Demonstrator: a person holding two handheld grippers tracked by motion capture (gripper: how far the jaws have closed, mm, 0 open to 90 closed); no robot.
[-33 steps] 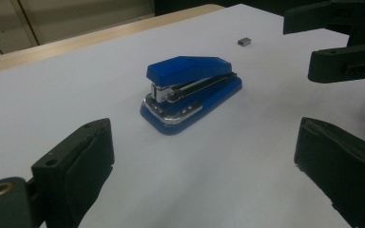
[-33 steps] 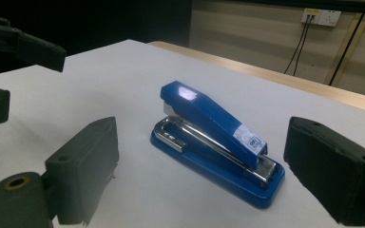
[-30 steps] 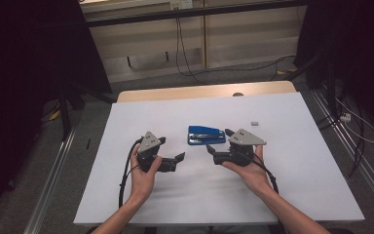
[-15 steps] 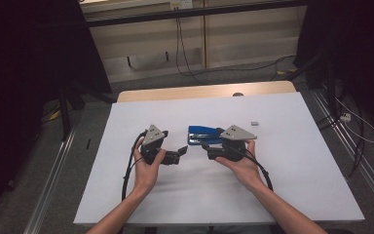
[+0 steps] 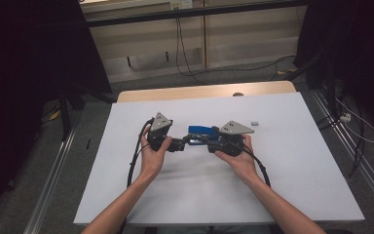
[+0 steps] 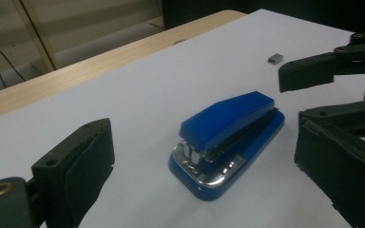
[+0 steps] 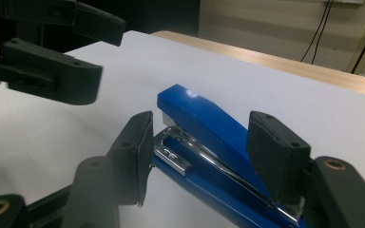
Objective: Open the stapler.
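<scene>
On a white table [image 5: 292, 185], a blue metal-and-plastic stapler [image 7: 209, 137] lies flat near the middle. The right gripper [image 7: 199, 156], its jaws just closing, straddles the stapler's rear end, pads not yet pressing. The left gripper [image 6: 204, 156] waits just short of its chromed nose, jaws wide apart. Rigid, fairly heavy and smooth-topped, the stapler looks best gripped across its flat sides. Beyond it lies a small grey staple block [image 6: 275, 58].
</scene>
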